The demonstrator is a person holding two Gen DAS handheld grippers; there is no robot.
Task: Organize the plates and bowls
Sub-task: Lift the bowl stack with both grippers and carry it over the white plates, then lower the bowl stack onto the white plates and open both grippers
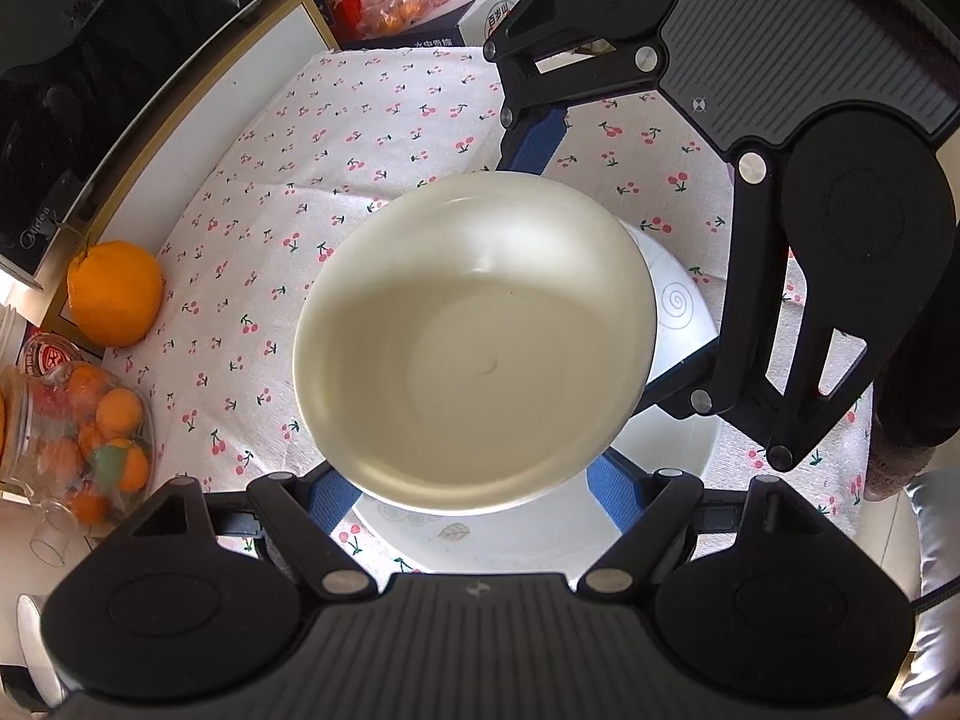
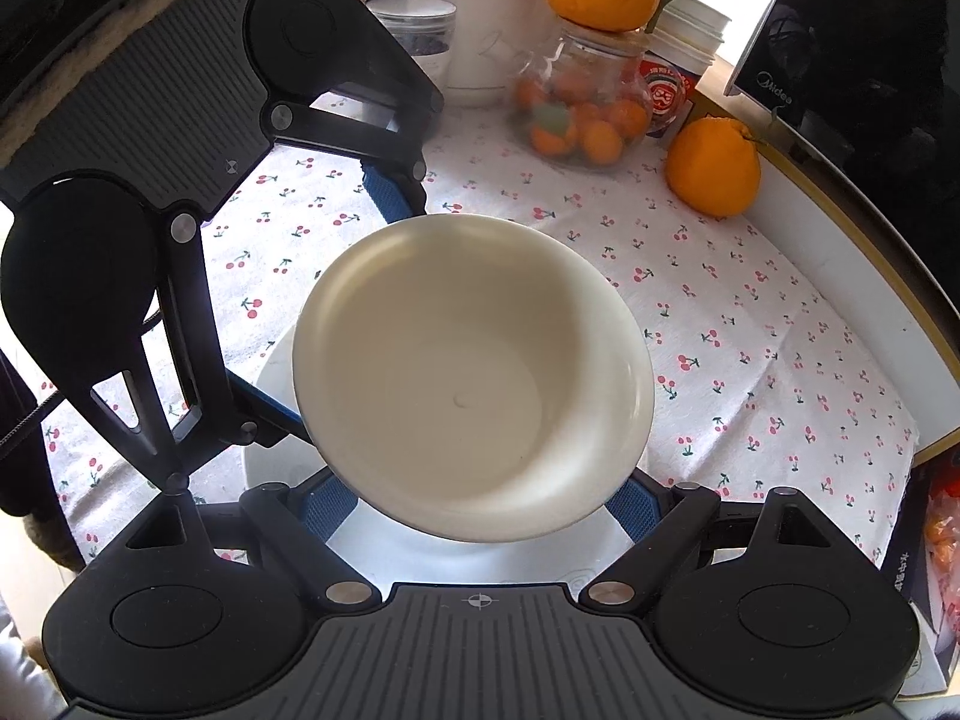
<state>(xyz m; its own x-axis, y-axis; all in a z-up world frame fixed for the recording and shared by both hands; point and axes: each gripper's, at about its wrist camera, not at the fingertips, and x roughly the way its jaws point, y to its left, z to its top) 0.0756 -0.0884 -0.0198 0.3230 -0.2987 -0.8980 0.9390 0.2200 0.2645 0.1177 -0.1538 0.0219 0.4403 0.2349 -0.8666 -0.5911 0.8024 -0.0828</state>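
Both tongs, left (image 1: 474, 480) and right (image 2: 480, 495), pinching cream bowl (image 1: 474, 342); "Midea" appliance (image 2: 852, 48) nearby.

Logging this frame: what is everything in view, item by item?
bowl: one, cream, empty, tilted, held above the plate
plate: one, white with faint swirl print, on the tablecloth under the bowl
tablecloth: one, white with cherry print, covering the table
large oranges: two, orange, one atop the jar, one beside the black appliance
glass jar: one, clear, holding small oranges, behind the bowl
black appliance: one, glossy black, at the table's edge
left gripper: one, black with blue pads, shut on the bowl
right gripper: one, black with blue pads, shut on the bowl
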